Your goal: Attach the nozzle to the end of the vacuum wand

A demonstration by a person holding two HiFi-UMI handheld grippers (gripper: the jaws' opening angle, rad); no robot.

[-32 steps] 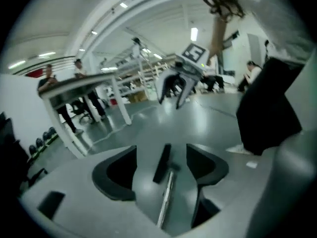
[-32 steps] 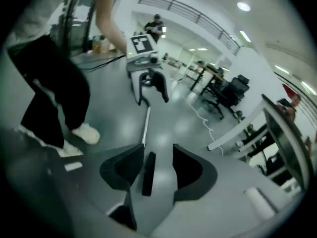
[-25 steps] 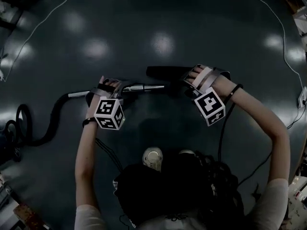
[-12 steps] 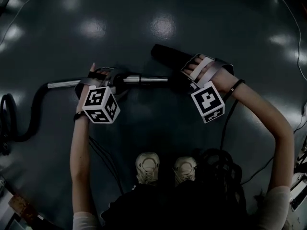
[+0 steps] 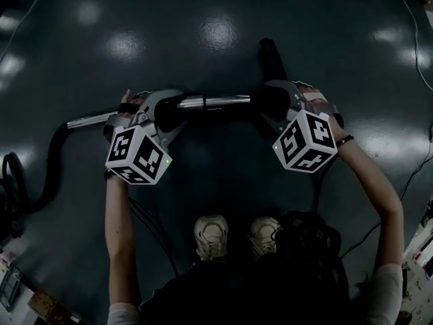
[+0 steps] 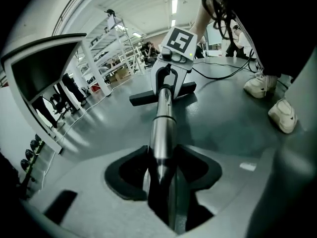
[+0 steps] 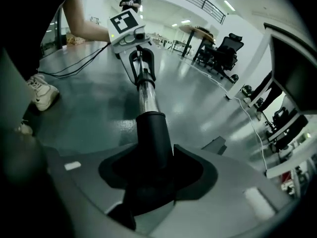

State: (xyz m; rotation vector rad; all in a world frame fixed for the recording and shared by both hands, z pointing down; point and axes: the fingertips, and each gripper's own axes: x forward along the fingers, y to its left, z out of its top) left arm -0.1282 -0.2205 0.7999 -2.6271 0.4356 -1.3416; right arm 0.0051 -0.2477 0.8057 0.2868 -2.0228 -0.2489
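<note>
The silver vacuum wand [image 5: 216,102] lies level across the head view, with its black hose [image 5: 51,161] trailing off to the left. My left gripper [image 5: 166,110] grips the wand near its left part, and its jaws are still closing. In the left gripper view the wand [image 6: 161,133] runs between the pads [image 6: 131,170]. My right gripper [image 5: 270,103] holds the black nozzle [image 5: 270,59], which points away from me. Those jaws are closing too. The nozzle's collar [image 7: 153,138] sits over the wand's right end [image 7: 145,95].
My two shoes [image 5: 211,235] stand on the dark glossy floor just below the wand. Cables [image 5: 149,222] run along the floor by my feet. Office chairs [image 7: 225,51] and a table stand far off in the right gripper view, and shelving [image 6: 119,48] shows in the left gripper view.
The nozzle has swung from lying slanted leftward to pointing away from me, and its collar now meets the wand's end. Both grippers have sunk and rolled, and the wand has shifted right.
</note>
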